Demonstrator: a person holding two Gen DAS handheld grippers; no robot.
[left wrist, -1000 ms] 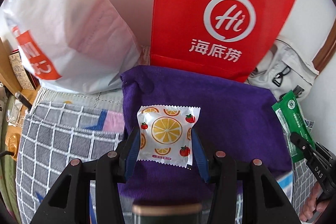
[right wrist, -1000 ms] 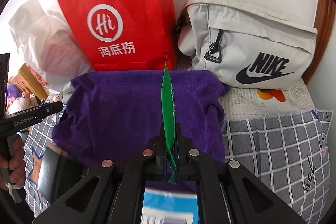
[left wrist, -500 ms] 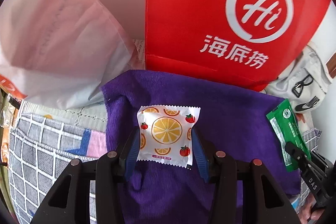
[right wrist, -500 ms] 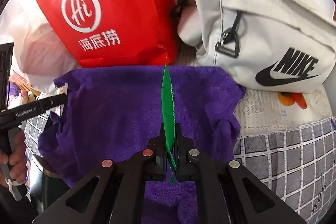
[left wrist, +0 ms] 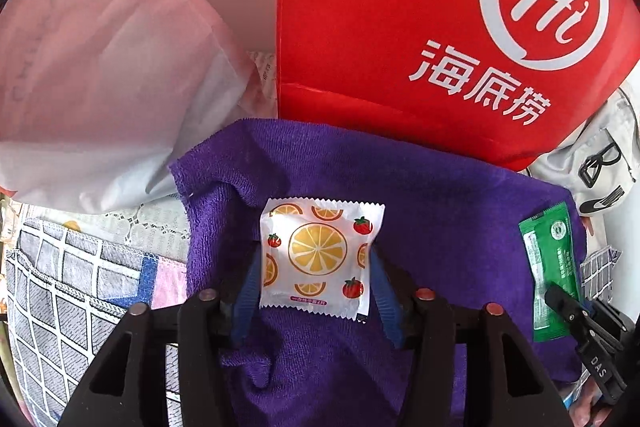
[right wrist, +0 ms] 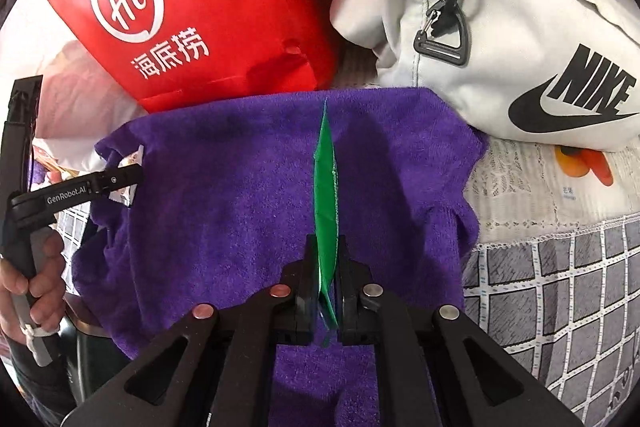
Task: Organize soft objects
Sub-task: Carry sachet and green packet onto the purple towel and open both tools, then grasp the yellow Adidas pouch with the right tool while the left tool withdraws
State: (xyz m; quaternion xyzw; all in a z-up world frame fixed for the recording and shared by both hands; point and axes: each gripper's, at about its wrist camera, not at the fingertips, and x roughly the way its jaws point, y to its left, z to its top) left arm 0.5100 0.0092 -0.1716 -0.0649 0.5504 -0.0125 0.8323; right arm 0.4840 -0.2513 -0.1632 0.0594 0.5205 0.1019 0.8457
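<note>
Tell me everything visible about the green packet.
The green packet is a flat, glossy, oblong sachet with white print and a round emblem. It lies over the purple towel, its near end between the fingers of the right hand-held gripper, whose jaws are opening. From that gripper's camera it shows edge-on as a thin green blade.

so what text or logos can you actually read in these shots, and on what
"Hi" in a white circle, with "海底捞" beneath: red paper bag
"NIKE" with a swoosh: pale grey bag
"GenRobot.AI": arm of the left gripper
"DAS": side of the right gripper
Small print on the green sachet: too small to read
Small line under the oranges on the fruit-print packet: too small to read
</note>
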